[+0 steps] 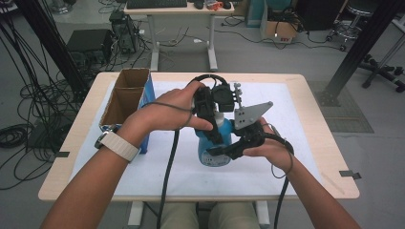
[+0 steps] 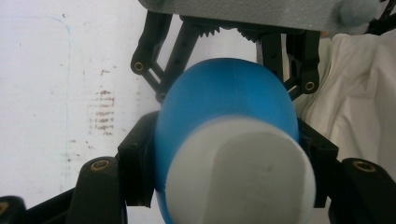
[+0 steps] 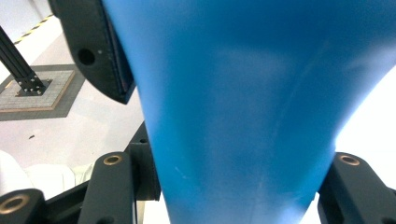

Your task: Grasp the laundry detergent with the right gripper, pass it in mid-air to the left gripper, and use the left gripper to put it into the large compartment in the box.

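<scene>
Both claws, left (image 1: 213, 133) and right (image 1: 224, 151), clamp the blue bottle (image 1: 213, 151).

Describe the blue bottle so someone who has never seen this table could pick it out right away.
Find the white mat on the wooden table; near its middle, in front of the brown cardboard box, both grippers close on one thing. That is the blue bottle, upright with a white cap, the one blue-and-white container between black jaws.

one blue bottle (image 1: 213, 152), one cardboard box (image 1: 125, 95), one table (image 1: 310, 100), and two grippers, left (image 1: 213, 135) and right (image 1: 224, 150).
</scene>
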A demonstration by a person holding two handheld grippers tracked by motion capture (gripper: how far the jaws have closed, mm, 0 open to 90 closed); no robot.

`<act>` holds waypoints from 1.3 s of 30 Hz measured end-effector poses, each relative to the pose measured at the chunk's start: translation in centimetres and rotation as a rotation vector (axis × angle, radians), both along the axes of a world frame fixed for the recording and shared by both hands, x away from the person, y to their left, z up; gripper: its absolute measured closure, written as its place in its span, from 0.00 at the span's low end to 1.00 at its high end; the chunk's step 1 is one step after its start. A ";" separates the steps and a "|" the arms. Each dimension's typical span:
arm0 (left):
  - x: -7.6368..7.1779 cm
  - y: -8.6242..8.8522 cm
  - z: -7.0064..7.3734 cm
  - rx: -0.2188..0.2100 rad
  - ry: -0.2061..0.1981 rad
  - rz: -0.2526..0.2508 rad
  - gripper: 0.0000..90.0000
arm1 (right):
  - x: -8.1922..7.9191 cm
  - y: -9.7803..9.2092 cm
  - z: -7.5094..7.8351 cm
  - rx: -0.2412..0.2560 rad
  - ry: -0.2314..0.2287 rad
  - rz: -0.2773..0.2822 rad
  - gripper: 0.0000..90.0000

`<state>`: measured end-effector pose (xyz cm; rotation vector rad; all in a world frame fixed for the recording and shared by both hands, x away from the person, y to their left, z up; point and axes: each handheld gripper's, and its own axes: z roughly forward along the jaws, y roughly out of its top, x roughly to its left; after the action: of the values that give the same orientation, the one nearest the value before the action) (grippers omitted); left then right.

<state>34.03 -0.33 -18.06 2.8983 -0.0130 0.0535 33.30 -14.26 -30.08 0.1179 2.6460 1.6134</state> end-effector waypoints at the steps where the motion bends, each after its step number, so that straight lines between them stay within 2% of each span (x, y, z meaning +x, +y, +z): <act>1: 0.0 0.0 0.0 -0.002 0.001 0.001 0.41 | 0.0 0.0 0.0 0.000 0.001 0.000 0.48; 27: 0.0 0.0 0.2 -0.002 -0.002 -0.006 0.41 | 0.0 -0.1 0.3 -0.002 -0.008 0.004 0.48; 39: -0.1 0.1 0.2 0.000 -0.001 0.006 0.41 | 0.1 0.0 0.3 -0.004 -0.015 0.012 0.48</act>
<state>33.96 -0.26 -17.81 2.8985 -0.0050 0.0566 33.41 -14.25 -29.80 0.0887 2.6436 1.6059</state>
